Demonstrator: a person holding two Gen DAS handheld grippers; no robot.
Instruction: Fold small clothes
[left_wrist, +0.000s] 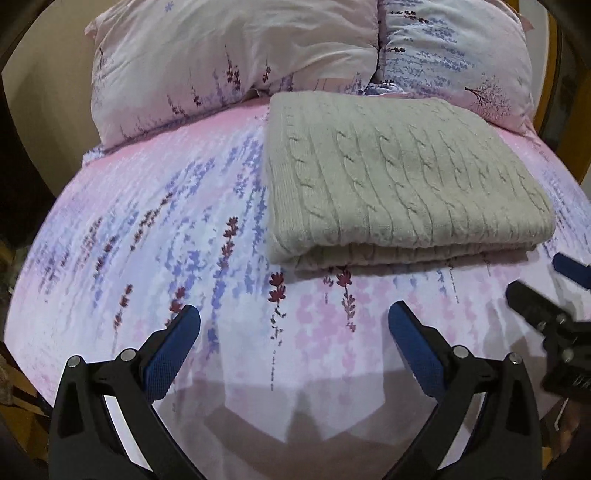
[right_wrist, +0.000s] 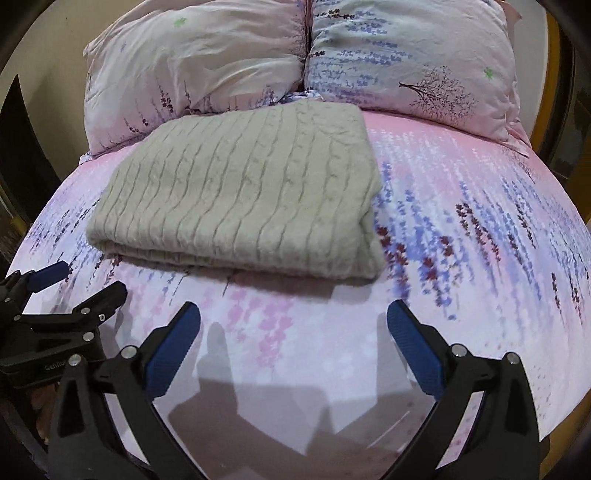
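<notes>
Blue-padded fingers of the left gripper (left_wrist: 294, 317) and right gripper (right_wrist: 293, 317) stand spread wide, pinching nothing, above the near edge of the floral pink sheet (left_wrist: 147, 229). Beyond them lies the folded grey cable-knit sweater (right_wrist: 243, 188), flat on the sheet. Behind it, 2 pillows (right_wrist: 406, 55) sit side by side.

The left hand-held gripper (left_wrist: 294, 325) and the right hand-held gripper (right_wrist: 293, 325) hang side by side, both angled downward, jaws spread wide with nothing between their blue pads.
</notes>
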